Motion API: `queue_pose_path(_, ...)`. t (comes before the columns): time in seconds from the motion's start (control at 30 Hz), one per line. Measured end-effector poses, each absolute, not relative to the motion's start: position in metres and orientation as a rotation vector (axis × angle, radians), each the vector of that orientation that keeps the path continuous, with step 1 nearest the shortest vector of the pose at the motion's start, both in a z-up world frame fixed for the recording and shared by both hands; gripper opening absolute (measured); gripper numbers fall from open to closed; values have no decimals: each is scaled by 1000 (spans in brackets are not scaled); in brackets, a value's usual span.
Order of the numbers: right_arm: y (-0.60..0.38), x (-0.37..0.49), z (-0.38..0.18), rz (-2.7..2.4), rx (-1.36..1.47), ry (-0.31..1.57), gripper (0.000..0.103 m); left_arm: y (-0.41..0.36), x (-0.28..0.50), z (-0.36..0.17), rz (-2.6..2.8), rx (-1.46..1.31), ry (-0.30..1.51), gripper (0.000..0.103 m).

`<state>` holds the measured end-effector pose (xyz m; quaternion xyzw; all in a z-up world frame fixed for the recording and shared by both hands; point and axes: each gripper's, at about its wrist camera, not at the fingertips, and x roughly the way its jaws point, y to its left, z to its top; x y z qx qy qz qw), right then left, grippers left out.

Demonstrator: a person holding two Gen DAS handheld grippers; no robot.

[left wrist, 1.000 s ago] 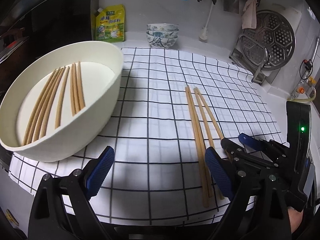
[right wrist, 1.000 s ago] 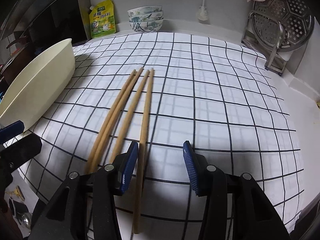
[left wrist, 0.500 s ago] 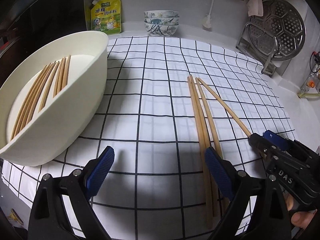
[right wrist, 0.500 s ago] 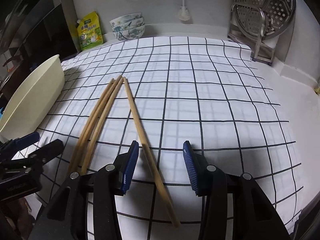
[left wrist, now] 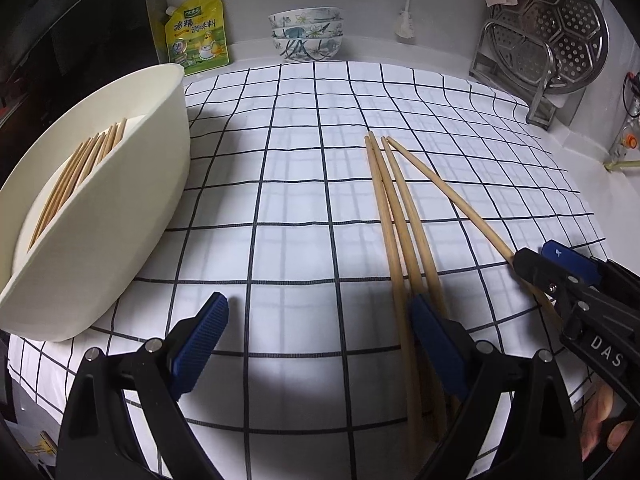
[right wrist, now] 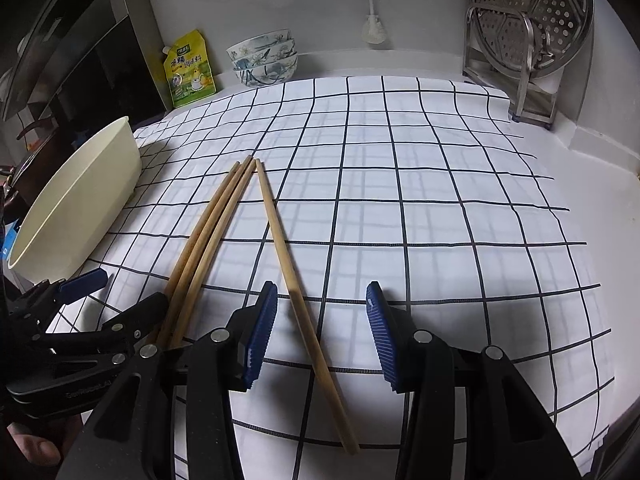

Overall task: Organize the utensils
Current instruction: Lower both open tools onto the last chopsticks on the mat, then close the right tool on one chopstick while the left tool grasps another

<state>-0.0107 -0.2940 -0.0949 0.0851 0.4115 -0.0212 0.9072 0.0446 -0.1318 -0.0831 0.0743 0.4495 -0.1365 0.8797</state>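
White-and-black checked cloth (left wrist: pixel 304 184) covers the desk (right wrist: pixel 600 208), with the large cream oval plastic basin (left wrist: pixel 120 248) at its left edge already holding a row of bamboo chopsticks (left wrist: pixel 80 168). Four more lie on the cloth: a tight bundle of three wooden chopsticks (right wrist: pixel 208 240) and one splayed single chopstick (right wrist: pixel 288 264) angled away from them, their far tips nearly meeting.

The right hand-held gripper (right wrist: pixel 320 320) hangs with its blue pads spread wide, straddling the single chopstick without touching it. The left hand-held gripper (left wrist: pixel 320 344) is likewise wide open, its right pad over the bundle's near ends.

The step in hand looks like picking up the splayed stick. To do it well, the right tool should drop until its pads flank the shaft near the cloth, close squarely across the stick rather than along it, and bite a little forward of the near end so the stick does not pivot. Whether the pads are low enough yet is hard to judge through the fisheye.

Against a second ago, the single chopstick has swung from lying parallel beside the bundle to a clear outward angle, and now sits centred between the right pads instead of against the left one. The basin has slid further toward the left view's edge.
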Motion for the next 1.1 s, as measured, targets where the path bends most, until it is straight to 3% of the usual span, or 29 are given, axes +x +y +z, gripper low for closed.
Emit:
queue_pose_path(0.67, -274, 7, -100, -89, 28, 874, 44, -141, 75, -87, -233, 156, 944, 91)
queue_pose_path(0.77, -272, 7, -100, -79, 29, 869, 32, -143, 77, -87, -249, 146, 945, 90)
queue_pose_path(0.87, -265, 6, -100, -68, 8, 862, 13, -147, 75, -85, -273, 150, 938, 75)
queue_pose_path(0.9, -263, 6, -100, -64, 1, 861, 10, -149, 74, -84, -284, 156, 933, 62)
queue_pose_path(0.97, -261, 6, -100, -57, -2, 858, 7, -154, 71, -82, -307, 162, 933, 44)
queue_pose_path(1.03, -266, 6, -100, -43, 36, 852, 6, -157, 70, -80, -329, 165, 938, 19)
queue_pose_path(1.1, -273, 5, -99, -24, 91, 849, 6, -158, 69, -80, -349, 158, 947, 8)
